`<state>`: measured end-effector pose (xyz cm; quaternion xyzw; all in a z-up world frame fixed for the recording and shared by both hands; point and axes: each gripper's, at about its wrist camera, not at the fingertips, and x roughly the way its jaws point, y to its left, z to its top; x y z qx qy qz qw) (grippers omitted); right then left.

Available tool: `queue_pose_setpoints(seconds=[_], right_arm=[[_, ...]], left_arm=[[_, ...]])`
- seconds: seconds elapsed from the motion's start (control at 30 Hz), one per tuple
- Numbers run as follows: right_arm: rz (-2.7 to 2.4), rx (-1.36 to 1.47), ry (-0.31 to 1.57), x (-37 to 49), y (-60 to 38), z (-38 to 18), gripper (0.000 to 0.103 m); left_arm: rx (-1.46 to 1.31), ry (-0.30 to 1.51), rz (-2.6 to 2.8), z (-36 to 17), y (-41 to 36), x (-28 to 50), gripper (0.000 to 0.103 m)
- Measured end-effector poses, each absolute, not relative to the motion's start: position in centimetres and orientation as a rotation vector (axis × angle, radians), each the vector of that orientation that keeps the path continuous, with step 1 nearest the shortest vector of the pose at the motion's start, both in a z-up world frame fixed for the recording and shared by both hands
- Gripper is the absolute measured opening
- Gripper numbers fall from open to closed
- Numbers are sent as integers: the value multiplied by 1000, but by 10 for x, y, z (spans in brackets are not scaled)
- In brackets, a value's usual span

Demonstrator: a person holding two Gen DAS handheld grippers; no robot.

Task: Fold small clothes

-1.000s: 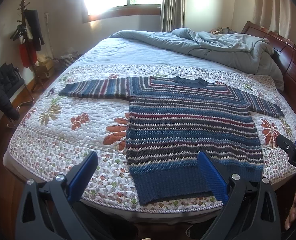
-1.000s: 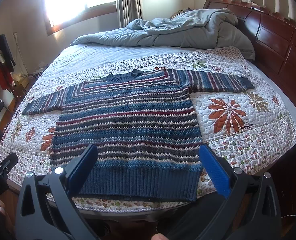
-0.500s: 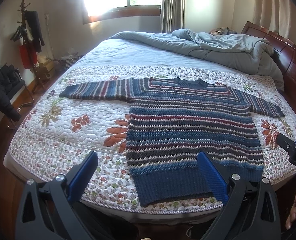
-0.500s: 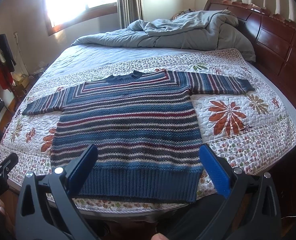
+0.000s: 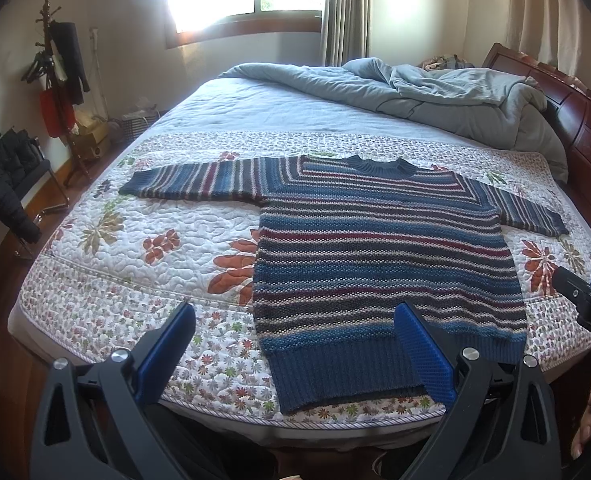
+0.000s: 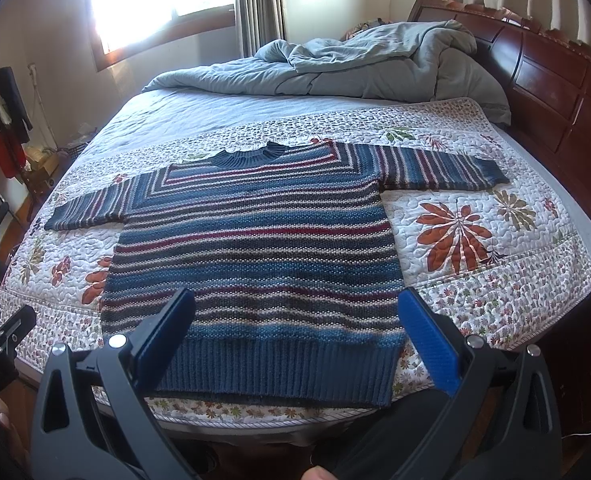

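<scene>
Striped sweater [image 6: 251, 256] flat on quilt [image 6: 475, 280], unfolded. L gripper [image 5: 295, 352] & R gripper [image 6: 295, 340] both spread wide, empty. Tip: pinch sleeve cuffs first, fold inward w/o dragging body.

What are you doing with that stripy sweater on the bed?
A person holds a gripper in each hand and is about to fold the sweater. It lies flat on the quilt, sleeves spread out, nothing folded yet. The left gripper and right gripper are both open, near the hem, holding nothing.
</scene>
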<state>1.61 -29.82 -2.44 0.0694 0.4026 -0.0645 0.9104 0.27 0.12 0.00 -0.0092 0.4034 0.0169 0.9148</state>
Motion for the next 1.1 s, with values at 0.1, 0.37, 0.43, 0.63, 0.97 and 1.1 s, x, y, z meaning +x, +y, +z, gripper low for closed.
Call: queue_pose_setpoints(seconds=[0.1,0.37,0.43,0.63,0.97,1.1], right_arm=[[-134,142,831,16,-299,-25,101],[-134,140,831,16,-298,-26,101],[-135,141,832,16,-299,-26,101],[-134,144,833,15,-300,-27,101],[-135,146,835,15,-301,-28,101],[-136,146,836,15,-301,-28,101]], left_arm=[[-18,831,35,0,1,3,99],[-18,832,35,0,1,3,99],[-18,833,35,0,2,3,99],[-17,833,34,0,2,3,99],[-18,834,34,1,2,3,99],[-18,836,35,0,2,3,99]])
